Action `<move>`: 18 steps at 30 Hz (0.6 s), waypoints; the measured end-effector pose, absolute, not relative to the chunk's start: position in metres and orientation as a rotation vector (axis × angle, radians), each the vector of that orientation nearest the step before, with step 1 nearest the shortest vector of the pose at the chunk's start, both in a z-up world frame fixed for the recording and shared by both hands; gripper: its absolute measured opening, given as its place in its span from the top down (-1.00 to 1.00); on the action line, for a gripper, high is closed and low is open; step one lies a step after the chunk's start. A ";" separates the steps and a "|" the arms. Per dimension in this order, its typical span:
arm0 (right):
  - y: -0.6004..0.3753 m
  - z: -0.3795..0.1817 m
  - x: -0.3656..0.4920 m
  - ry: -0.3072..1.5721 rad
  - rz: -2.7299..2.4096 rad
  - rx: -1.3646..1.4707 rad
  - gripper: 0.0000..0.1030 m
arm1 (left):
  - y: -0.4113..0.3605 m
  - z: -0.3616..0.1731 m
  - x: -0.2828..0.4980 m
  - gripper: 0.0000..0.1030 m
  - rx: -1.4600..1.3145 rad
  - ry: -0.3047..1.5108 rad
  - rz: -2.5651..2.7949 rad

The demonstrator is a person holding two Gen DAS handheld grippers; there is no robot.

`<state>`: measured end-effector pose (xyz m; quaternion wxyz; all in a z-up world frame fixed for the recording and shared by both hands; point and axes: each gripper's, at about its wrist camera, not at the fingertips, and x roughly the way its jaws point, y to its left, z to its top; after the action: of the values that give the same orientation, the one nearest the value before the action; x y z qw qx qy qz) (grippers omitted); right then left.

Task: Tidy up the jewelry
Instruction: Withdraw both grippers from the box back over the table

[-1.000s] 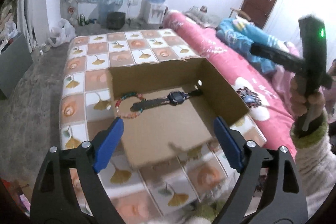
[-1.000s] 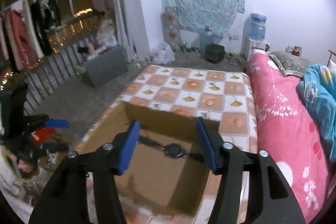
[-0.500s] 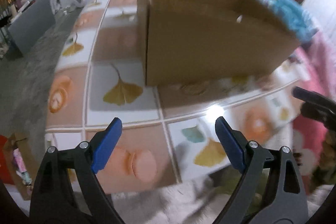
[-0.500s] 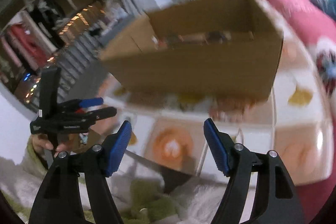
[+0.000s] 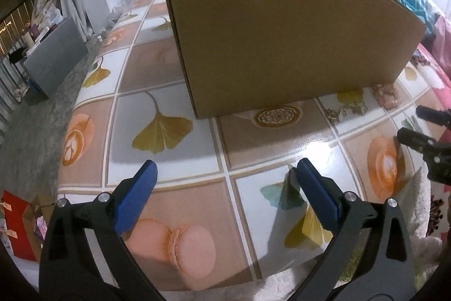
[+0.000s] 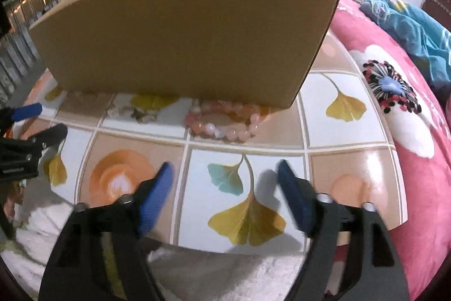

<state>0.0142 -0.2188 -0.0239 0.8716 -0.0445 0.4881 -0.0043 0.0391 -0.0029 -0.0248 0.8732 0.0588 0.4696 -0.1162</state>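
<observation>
Pink bead bracelet [image 6: 225, 120] lying on the desk [image 6: 346, 131], tucked against the foot of the cardboard box [image 6: 183, 33] near its right corner. Round, glossy, translucent beads in pale pink and white. Just to its left, a small tangled metallic piece [image 6: 143, 113], too small to identify, also at the box's base. In the left view, a flat round gold filigree piece [image 5: 277, 114] close to the box's bottom edge.

Box walls plain brown corrugated card, matte, top rim ragged on the far side; contents hidden from both views.

Desk surface smooth and shiny, printed in squares with ginkgo leaves, coffee cups and macarons; bare stretch of it between box and near edge. White fluffy fabric along that near edge. Pink flowered bedding [image 6: 408, 117] butting the desk's right side; grey floor dropping away on the left.

Left gripper [image 5: 225, 182] with blue-padded fingers spread wide and opening, nothing between. Right gripper [image 6: 225, 182] likewise opening, blurred, gap empty, hovering above the desk short of the bracelet.
</observation>
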 end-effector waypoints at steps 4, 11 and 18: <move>-0.227 -0.028 0.020 1.069 0.007 -0.040 -0.88 | 0.000 -0.024 0.043 -0.86 0.122 1.003 -0.253; -0.230 -0.027 0.022 1.079 0.063 -0.067 -0.88 | 0.000 -0.023 0.041 -0.87 0.130 0.973 -0.281; -0.240 0.010 0.020 0.958 0.131 0.063 -0.87 | -0.003 -0.024 0.046 -0.86 0.141 0.962 -0.317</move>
<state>0.0201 -0.2398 0.0102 0.8850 0.0302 0.4604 0.0628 0.0460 -0.0026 -0.0243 0.8720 0.0676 0.4605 -0.1516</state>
